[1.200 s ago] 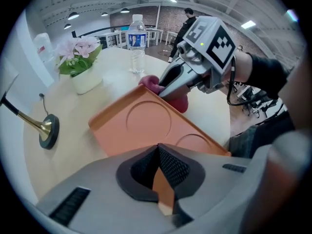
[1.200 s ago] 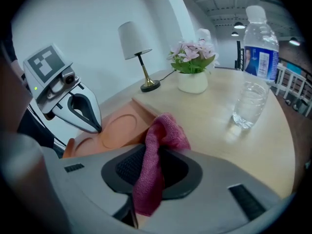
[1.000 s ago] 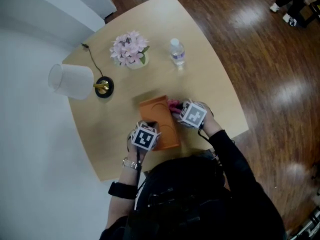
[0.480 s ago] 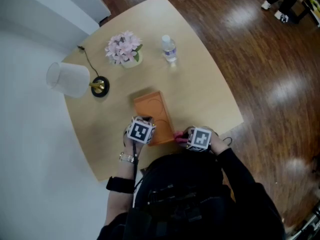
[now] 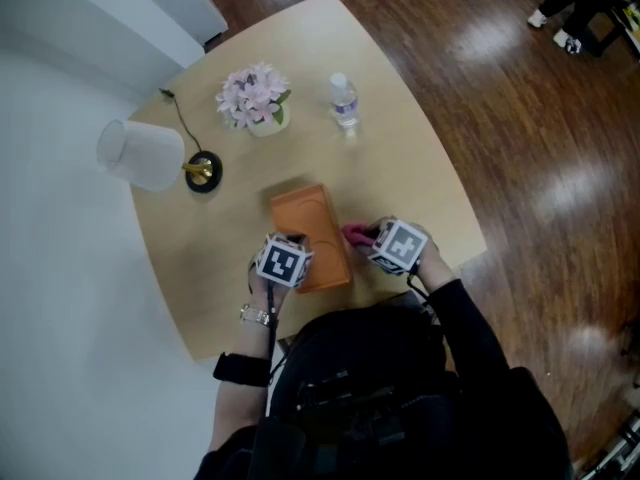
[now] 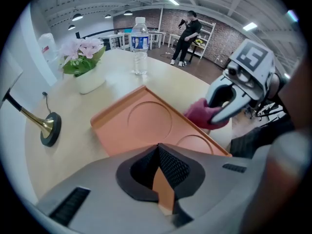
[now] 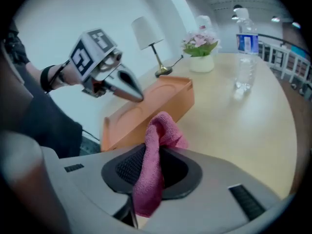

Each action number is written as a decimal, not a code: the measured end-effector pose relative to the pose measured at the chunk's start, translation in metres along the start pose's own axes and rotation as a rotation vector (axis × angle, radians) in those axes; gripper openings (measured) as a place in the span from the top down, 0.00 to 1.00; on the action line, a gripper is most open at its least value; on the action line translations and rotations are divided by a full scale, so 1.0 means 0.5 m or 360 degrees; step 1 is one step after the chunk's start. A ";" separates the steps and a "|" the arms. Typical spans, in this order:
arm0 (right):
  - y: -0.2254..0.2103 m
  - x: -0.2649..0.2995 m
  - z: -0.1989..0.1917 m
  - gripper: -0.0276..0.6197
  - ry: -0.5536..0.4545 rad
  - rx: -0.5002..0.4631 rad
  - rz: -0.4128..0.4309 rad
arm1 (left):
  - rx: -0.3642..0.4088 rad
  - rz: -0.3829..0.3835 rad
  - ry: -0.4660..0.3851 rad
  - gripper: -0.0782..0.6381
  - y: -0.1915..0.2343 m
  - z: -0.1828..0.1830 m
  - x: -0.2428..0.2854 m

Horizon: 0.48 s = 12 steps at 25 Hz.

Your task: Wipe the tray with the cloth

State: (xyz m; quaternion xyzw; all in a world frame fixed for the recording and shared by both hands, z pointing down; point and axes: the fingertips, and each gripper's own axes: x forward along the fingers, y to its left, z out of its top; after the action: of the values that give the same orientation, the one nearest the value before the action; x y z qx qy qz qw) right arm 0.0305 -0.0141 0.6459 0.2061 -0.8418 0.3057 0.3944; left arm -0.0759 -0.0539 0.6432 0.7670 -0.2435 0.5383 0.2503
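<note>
The orange tray with round recesses lies on the table in front of me. My left gripper is shut on its near edge, and orange shows between the pads in the left gripper view, gripper, tray. My right gripper is shut on a pink cloth that it holds at the tray's right rim. The cloth hangs bunched out of the right gripper, with the tray just beyond it. From the left gripper's side the cloth sits against that rim.
A pot of pink flowers and a water bottle stand at the table's far side. A white-shaded lamp with a dark base stands at the left. The table edge runs close to my right hand, with wood floor beyond.
My right gripper with the cloth went from the tray's far right side back to the near table edge, then forward again to the tray's right rim. The left gripper kept its hold.
</note>
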 end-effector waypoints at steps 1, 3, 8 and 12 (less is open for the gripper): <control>-0.029 0.002 0.032 0.82 -0.0030 0.0007 -0.0074 | -0.0008 -0.0003 -0.0004 0.89 0.000 0.000 -0.001; -0.076 0.011 0.091 0.82 -0.0069 -0.0002 -0.0180 | -0.0023 -0.0006 -0.0018 0.89 -0.001 0.003 -0.002; -0.191 0.050 0.191 0.82 -0.0145 0.0127 -0.0308 | -0.0037 -0.0002 0.0012 0.89 -0.004 0.003 -0.002; -0.208 0.093 0.208 0.82 -0.0113 0.0236 -0.0250 | -0.0047 0.0005 0.0015 0.89 -0.001 0.005 -0.002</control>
State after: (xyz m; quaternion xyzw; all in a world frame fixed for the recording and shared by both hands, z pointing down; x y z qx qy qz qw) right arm 0.0075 -0.1651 0.6671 0.3108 -0.8116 0.3277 0.3707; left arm -0.0744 -0.0551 0.6415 0.7604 -0.2513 0.5386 0.2619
